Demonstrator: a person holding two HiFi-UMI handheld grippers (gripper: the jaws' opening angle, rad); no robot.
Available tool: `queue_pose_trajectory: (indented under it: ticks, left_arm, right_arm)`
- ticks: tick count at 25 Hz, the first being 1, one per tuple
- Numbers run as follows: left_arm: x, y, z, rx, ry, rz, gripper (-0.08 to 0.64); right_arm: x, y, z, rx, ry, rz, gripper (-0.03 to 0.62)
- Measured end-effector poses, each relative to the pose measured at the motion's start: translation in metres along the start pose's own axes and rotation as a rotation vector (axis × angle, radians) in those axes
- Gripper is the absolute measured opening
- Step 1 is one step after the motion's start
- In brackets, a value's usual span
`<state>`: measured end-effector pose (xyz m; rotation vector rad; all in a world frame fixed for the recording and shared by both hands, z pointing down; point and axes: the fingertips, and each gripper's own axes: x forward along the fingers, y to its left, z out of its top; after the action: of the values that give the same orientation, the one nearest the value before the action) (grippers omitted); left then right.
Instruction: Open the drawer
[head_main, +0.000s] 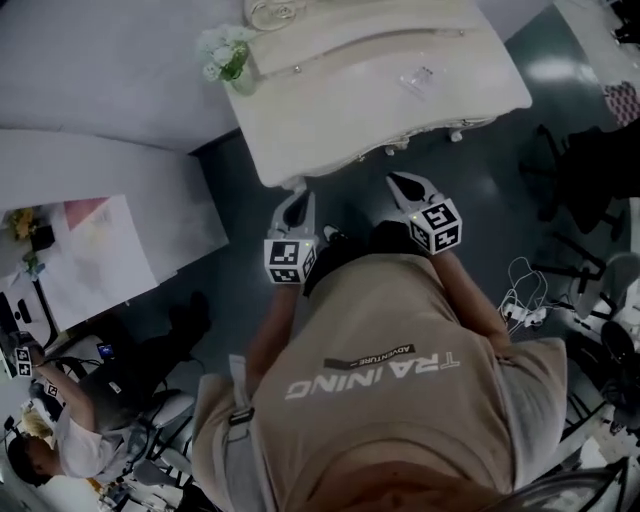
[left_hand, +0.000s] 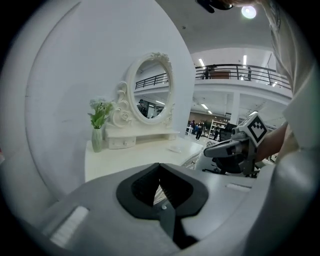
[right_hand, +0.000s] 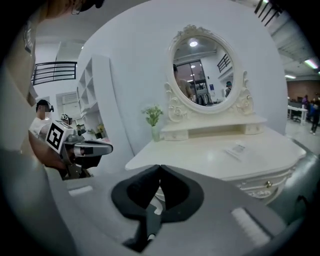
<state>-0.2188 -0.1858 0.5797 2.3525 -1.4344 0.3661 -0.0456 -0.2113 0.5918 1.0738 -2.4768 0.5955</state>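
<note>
A white dressing table (head_main: 330, 110) stands ahead of me. Its drawer front runs under the near edge, and a small knob (right_hand: 268, 184) on it shows in the right gripper view. Both grippers hover short of that edge and touch nothing. My left gripper (head_main: 297, 190) is shut and empty, with its black pads (left_hand: 145, 182) meeting at the tip. Some way to its right, my right gripper (head_main: 397, 180) is also shut and empty. Each gripper shows in the other's view: the right gripper (left_hand: 207, 148) and the left gripper (right_hand: 109, 147).
On the tabletop are a vase of flowers (head_main: 225, 55), an oval mirror (right_hand: 202, 70) over small shelf drawers, and a flat packet (head_main: 418, 78). A curved white wall stands behind. A person sits at a desk at lower left (head_main: 60, 430). Chairs (head_main: 600, 170) and cables (head_main: 525, 300) lie to the right.
</note>
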Motion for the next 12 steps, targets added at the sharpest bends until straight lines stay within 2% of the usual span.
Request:
queue_pose_trajectory:
  ticks: [6,12]
  left_arm:
    - [0.036,0.018,0.009,-0.011,0.028,-0.005,-0.002]
    - [0.072,0.023,0.031,-0.005,0.081,0.030,-0.002]
  right_arm:
    - [0.020,-0.019,-0.009,0.031,0.037,-0.003,0.003]
    - [0.057,-0.061,-0.014,-0.041,0.118,0.056,0.003]
